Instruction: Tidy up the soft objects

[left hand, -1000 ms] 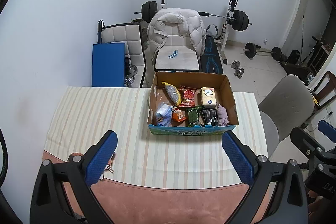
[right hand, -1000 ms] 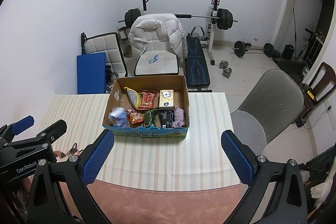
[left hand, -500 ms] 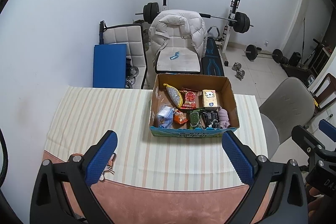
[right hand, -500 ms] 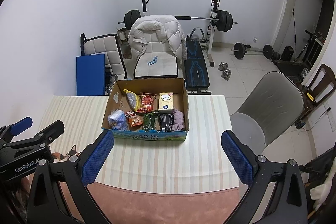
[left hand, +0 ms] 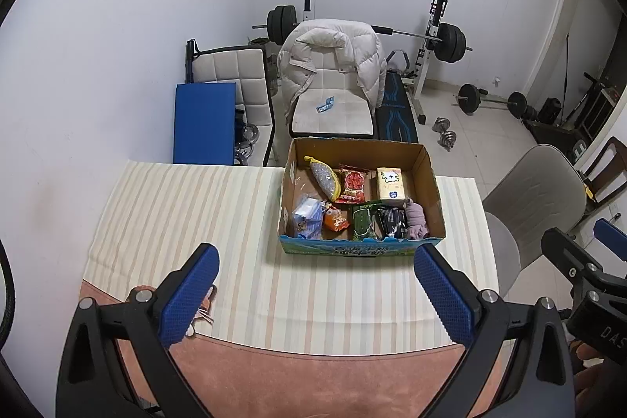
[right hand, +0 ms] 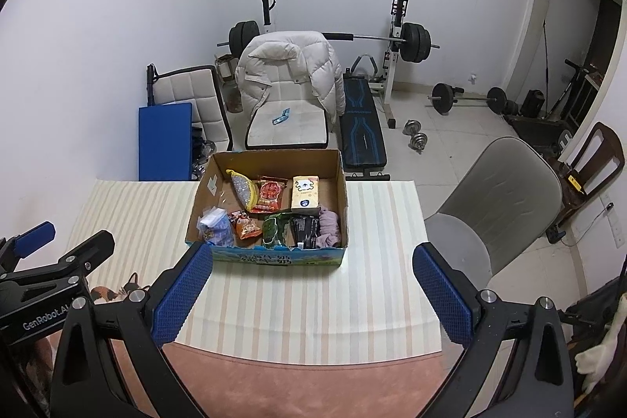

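Note:
A cardboard box [left hand: 431,183] [right hand: 203,198] stands on the striped tablecloth [left hand: 188,218] [right hand: 376,230]. It holds several soft items: a yellow-edged pouch [left hand: 324,176], a red snack bag [left hand: 354,185], a tissue pack [left hand: 390,182], a mauve cloth [left hand: 416,219], dark packets [right hand: 303,228] and a blue-white bag [right hand: 213,228]. My left gripper [left hand: 315,294] is open and empty, above the table's near side. My right gripper [right hand: 313,294] is open and empty, also short of the box.
A grey chair [right hand: 505,198] stands right of the table. A chair with a white jacket [left hand: 333,65], a blue pad [left hand: 205,122], a weight bench and barbells [right hand: 462,98] are behind. A calico cat [right hand: 117,290] sits at the table's near left edge.
Both grippers have drawn back and risen slightly, so the box looks a little smaller and farther. Both stay open and empty.

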{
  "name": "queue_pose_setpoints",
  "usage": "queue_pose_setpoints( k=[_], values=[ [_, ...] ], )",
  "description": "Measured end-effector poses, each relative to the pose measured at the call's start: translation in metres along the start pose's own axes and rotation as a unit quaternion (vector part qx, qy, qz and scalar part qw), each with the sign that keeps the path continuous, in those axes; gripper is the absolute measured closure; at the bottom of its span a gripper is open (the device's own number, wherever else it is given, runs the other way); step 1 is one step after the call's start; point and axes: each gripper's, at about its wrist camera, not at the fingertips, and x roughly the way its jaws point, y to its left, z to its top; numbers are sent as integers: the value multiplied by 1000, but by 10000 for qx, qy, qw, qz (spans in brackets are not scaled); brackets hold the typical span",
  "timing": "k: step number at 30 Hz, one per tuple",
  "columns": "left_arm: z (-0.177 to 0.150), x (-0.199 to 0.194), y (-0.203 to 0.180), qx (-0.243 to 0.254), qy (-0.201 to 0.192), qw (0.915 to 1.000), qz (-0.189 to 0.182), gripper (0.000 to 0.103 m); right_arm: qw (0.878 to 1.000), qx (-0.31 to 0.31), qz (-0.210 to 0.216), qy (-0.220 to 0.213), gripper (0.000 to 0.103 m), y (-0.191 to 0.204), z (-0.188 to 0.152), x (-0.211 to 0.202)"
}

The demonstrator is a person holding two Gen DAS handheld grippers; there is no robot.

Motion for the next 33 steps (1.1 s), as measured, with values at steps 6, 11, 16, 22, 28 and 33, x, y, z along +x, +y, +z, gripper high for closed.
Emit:
queue_pose_setpoints(
  k=[6,11,16,22,28,33],
  values=[
    [0,-3,1,-6,-16,10000,8,1,10000,7,-10,-15,0,-1,0,-3],
    [0,-7,0,-30,-49,10000,29,1,10000,59,-34,-41,0,-2,-2,-5],
    [2,-9,2,-50,-63,10000,31,1,10000,69,-43,-44,0,-2,-2,-5],
    [2,-9,2,-52,-74,10000,37,1,9999,54,-87,-78,0,0,-2,-7],
    [1,-9,2,-38,-73,10000,36,1,9998,85,-110,-136,0,2,-4,-11],
    [1,-9,2,-39,-86,9999,45,1,9998,111,-120,-152,0,2,-5,-12]
  ],
)
